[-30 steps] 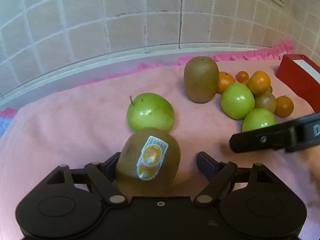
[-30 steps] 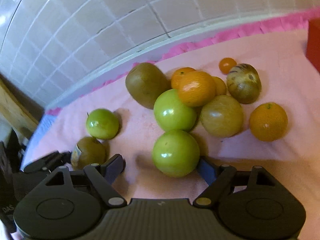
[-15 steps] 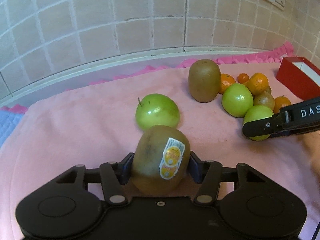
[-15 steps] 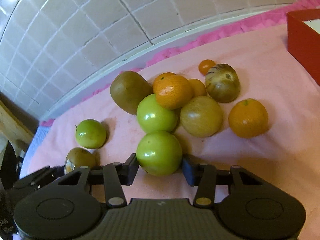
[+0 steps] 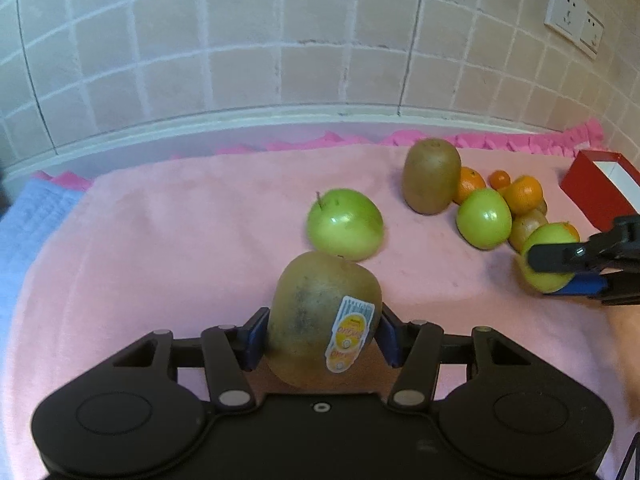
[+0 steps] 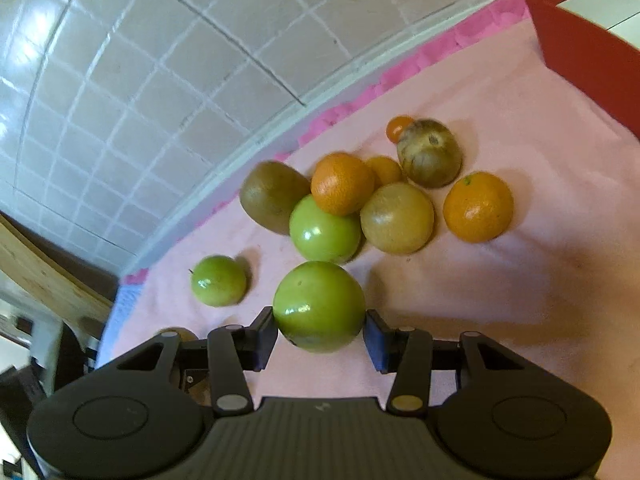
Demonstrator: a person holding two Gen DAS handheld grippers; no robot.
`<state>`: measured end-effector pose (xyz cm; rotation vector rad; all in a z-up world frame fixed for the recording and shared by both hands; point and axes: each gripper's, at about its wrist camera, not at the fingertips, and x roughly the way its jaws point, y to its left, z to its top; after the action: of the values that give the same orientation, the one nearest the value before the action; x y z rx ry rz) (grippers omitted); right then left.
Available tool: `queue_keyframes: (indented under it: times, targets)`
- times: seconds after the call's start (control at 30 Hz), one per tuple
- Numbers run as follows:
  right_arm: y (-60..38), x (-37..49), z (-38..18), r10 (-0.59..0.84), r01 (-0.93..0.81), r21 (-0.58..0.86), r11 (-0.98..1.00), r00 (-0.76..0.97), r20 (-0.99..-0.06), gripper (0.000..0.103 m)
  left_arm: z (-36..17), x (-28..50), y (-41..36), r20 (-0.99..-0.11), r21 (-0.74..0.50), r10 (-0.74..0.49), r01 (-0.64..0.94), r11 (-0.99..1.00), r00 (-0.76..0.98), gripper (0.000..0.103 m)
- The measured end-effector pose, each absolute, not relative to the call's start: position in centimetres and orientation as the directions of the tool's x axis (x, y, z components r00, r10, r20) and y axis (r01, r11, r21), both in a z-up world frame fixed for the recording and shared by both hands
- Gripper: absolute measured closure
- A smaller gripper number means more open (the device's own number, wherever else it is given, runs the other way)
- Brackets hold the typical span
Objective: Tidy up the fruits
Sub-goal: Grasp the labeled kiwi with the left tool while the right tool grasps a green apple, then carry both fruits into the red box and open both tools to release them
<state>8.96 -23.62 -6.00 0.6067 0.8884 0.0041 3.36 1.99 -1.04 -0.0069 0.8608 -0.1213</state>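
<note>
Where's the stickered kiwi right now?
In the left wrist view, the stickered kiwi sits clamped in the left gripper, just in front of the lone green apple.

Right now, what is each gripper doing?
Left gripper: shut on the stickered kiwi.
Right gripper: shut on a green apple.

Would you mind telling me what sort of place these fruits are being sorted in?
Probably a home kitchen or utility corner: a tiled wall with wall sockets stands behind a surface spread with a pink towel, where the fruit lies loose.
</note>
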Motion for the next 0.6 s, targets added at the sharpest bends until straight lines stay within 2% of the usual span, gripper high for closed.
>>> queue_keyframes:
  times: [0.27,0.43,0.6]
  targets:
    - [-25.5,7.5,0.0,0.248,0.178,0.556,0.812,0.757,-0.604,0.054,3.9,5.3,2.1,-0.696,-0.079,-0.115,0.084,0.993,0.709,0.038]
    - [-28.4,6.0,5.2,0.184,0.154,0.552,0.820,0.841,-0.509,0.054,8.5,8.5,0.5,-0.622,-0.109,-0.171,0.132,0.985,0.764,0.038]
    - [-32.1,3.5,8.9,0.071,0.194,0.508,0.839,0.887,-0.457,0.054,12.9,11.7,-3.9,-0.543,-0.100,-0.243,0.225,0.969,0.804,0.038]
